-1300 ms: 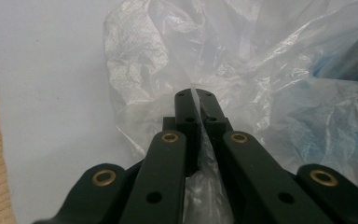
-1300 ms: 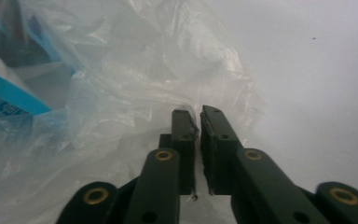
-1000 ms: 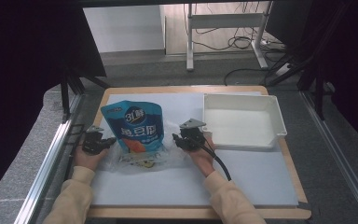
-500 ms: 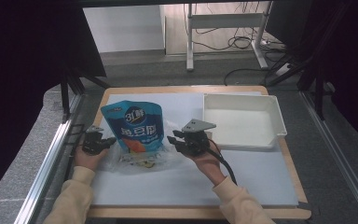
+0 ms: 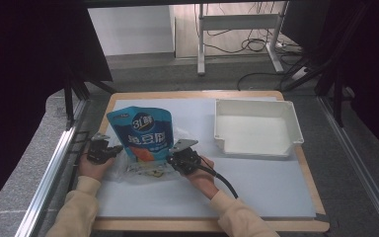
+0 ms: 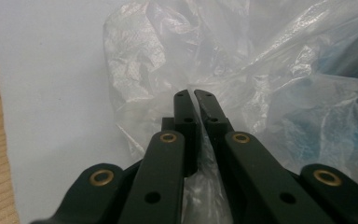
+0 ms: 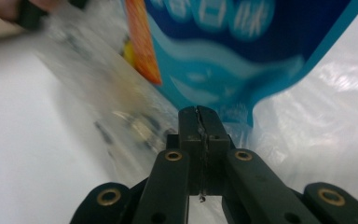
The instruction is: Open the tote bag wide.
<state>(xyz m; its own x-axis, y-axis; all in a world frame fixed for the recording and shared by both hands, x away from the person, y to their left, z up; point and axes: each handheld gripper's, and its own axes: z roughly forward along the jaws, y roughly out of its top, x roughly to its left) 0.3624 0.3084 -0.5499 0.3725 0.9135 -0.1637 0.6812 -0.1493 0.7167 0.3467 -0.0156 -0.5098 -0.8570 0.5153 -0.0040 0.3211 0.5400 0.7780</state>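
A blue pouch [image 5: 145, 133] stands tilted inside a crumpled clear plastic bag [image 5: 143, 170] on the white mat [image 5: 256, 182]. My left gripper [image 5: 116, 150] is at the bag's left edge, and in the left gripper view its jaws [image 6: 192, 93] are shut on a fold of the clear film [image 6: 158, 60]. My right gripper [image 5: 170, 160] is at the bag's right edge below the pouch. Its jaws [image 7: 198, 109] have just been closing and now press together on thin film, with the pouch's blue corner [image 7: 242, 70] just beyond the tips.
A white tray [image 5: 291, 123] stands at the right back of the mat. The mat lies on a wooden board [image 5: 316, 197]. Metal rails [image 5: 49, 173] run along the table's left side. A black cable [image 5: 222, 180] trails from the right gripper.
The right gripper has moved left, toward the pouch and the bag's right edge, and its jaws have closed. The left gripper has stayed where it was, shut on the bag.
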